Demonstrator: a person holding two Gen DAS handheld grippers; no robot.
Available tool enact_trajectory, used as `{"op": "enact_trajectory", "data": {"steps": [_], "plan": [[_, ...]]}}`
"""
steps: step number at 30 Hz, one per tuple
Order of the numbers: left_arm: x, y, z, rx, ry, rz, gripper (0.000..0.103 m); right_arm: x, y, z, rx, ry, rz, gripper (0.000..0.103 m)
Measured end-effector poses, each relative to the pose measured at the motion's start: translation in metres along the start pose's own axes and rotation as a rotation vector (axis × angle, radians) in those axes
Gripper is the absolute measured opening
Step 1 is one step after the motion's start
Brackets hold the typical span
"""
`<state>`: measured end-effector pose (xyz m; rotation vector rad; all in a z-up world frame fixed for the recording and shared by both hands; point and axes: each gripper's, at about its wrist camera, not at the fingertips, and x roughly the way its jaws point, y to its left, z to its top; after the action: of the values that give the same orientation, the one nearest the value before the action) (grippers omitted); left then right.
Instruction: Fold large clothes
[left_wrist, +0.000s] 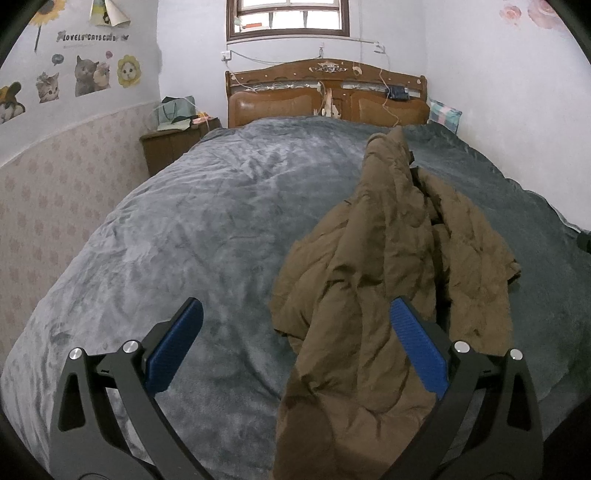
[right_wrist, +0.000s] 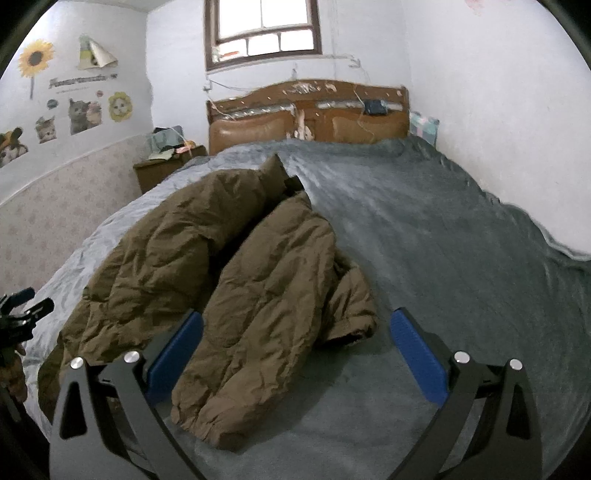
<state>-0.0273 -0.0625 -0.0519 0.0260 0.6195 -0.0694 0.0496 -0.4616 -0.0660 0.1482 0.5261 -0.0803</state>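
Since the brown jacket (right_wrist: 236, 280) lies crumpled on the bed (right_wrist: 461, 266), you hold both left tongs (left_wrist: 295, 347) and right tongs (right_wrist: 295, 354) released just before its hem, ready to spread it.

On the wall ahead and far to the left of the left gripper, a lettering sticker (left_wrist: 90, 36) above the cat stickers (left_wrist: 87, 75) reads roughly "LOVELY CATS"; its last letters are unclear. From the right gripper's camera the same lettering (right_wrist: 80, 81) is too blurred to read.
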Motion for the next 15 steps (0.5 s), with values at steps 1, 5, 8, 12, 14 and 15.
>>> {"op": "enact_trajectory", "data": {"steps": [1, 5, 8, 12, 14, 15], "plan": [[0.003, 0.000, 0.001, -0.005, -0.002, -0.004, 0.100, 0.002, -0.001, -0.001, 0.013, 0.013, -0.001, 0.101], [0.011, -0.004, -0.001, -0.004, -0.001, -0.031, 0.100, 0.003, -0.001, -0.005, -0.008, 0.008, -0.020, 0.101], [0.022, -0.009, -0.005, 0.013, 0.040, -0.038, 0.100, 0.006, -0.002, -0.007, -0.008, -0.012, -0.006, 0.101], [0.036, -0.005, -0.011, -0.025, 0.117, -0.074, 0.086, 0.015, -0.002, -0.004, 0.000, -0.038, 0.029, 0.101], [0.041, 0.002, -0.012, -0.070, 0.155, -0.107, 0.073, 0.020, 0.000, -0.004, 0.005, -0.021, 0.041, 0.101], [0.043, 0.004, -0.014, -0.077, 0.168, -0.112, 0.058, 0.020, 0.001, -0.005, 0.000, -0.019, 0.043, 0.101]]}}
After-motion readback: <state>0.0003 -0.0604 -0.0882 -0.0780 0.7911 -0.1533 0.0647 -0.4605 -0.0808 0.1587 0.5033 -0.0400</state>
